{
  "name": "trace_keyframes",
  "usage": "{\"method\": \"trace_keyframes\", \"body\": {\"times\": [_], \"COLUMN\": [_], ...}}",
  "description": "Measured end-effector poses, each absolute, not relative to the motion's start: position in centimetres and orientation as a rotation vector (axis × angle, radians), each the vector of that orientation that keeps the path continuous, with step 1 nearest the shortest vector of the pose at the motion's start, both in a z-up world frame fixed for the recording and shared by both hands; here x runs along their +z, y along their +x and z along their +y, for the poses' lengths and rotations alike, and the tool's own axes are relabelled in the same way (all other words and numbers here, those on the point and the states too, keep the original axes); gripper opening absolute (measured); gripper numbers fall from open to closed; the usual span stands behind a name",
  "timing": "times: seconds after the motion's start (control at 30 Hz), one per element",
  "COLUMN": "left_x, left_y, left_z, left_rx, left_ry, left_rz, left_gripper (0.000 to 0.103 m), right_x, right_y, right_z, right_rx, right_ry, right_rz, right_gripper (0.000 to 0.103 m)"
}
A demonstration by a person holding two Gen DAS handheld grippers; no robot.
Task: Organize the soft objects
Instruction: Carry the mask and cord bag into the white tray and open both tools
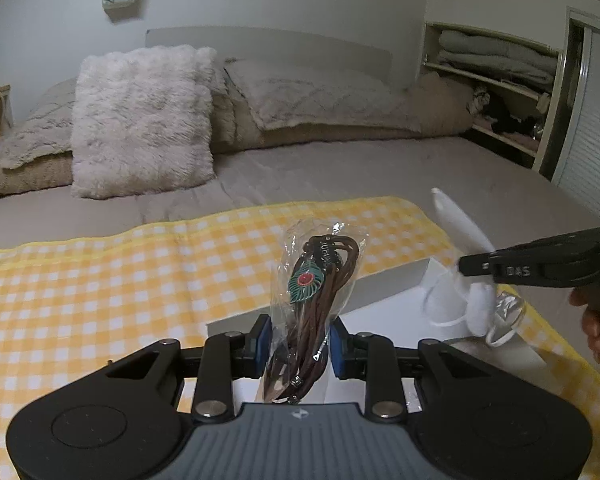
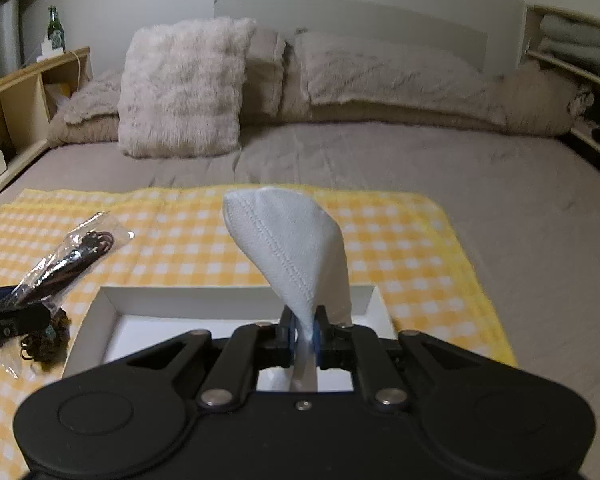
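Observation:
My left gripper [image 1: 299, 347] is shut on a clear plastic bag of brown cords [image 1: 320, 280] with a green leaf tag, held upright above the white box [image 1: 384, 288]. The bag also shows in the right wrist view [image 2: 72, 256] at the left. My right gripper [image 2: 303, 334] is shut on a white face mask [image 2: 288, 244], held upright over the open white box [image 2: 112, 308]. In the left wrist view the right gripper [image 1: 466, 266] enters from the right with the mask [image 1: 460, 228] and its ear loops hanging.
A yellow checked cloth [image 1: 100, 280] covers the near part of the bed. A fluffy pillow [image 1: 140, 120] and blankets lie at the head. Shelves with folded linen [image 1: 496, 56] stand at right. A curly dark item [image 2: 48, 344] lies left of the box.

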State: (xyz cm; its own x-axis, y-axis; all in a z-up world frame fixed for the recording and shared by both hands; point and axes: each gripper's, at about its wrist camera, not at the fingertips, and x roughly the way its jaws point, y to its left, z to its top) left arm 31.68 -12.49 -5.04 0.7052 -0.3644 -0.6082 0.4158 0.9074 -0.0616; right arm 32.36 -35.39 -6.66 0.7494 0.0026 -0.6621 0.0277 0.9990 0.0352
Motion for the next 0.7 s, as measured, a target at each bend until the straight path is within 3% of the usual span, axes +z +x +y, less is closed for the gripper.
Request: {"method": "trace_keyframes", "body": {"times": [0.17, 0.2, 0.3, 0.33, 0.4, 0.5, 0.7], "left_x": [-6.3, -6.4, -7.0, -7.2, -7.6, -8.1, -9.0], "left_y": [33.2, 33.4, 34.0, 34.2, 34.4, 34.8, 35.1], "left_z": [-12.5, -12.5, -12.4, -12.3, -12.3, -12.2, -12.6], "left_rx": [-0.437, -0.436, -0.436, -0.437, -0.436, -0.434, -0.45], "left_ry": [0.078, 0.078, 0.081, 0.083, 0.086, 0.091, 0.131], "left_rz": [0.679, 0.682, 0.694, 0.7, 0.709, 0.722, 0.74], "left_gripper": [0.032, 0.031, 0.032, 0.032, 0.032, 0.032, 0.032], "right_x": [-8.7, -9.1, -10.2, -10.4, -10.4, -10.3, -10.6], "right_y": [34.6, 34.9, 36.0, 36.2, 36.4, 36.7, 37.0], "right_z": [-33.8, -33.5, -32.2, -31.8, -31.4, -31.8, -33.2], "right_rx": [0.023, 0.031, 0.024, 0.011, 0.0, 0.01, 0.032], "right_ry": [0.046, 0.045, 0.019, 0.0, -0.018, 0.032, 0.152], "right_rz": [0.778, 0.789, 0.828, 0.83, 0.828, 0.827, 0.844], "right_gripper": [0.011, 0.018, 0.056, 0.064, 0.068, 0.069, 0.047]}}
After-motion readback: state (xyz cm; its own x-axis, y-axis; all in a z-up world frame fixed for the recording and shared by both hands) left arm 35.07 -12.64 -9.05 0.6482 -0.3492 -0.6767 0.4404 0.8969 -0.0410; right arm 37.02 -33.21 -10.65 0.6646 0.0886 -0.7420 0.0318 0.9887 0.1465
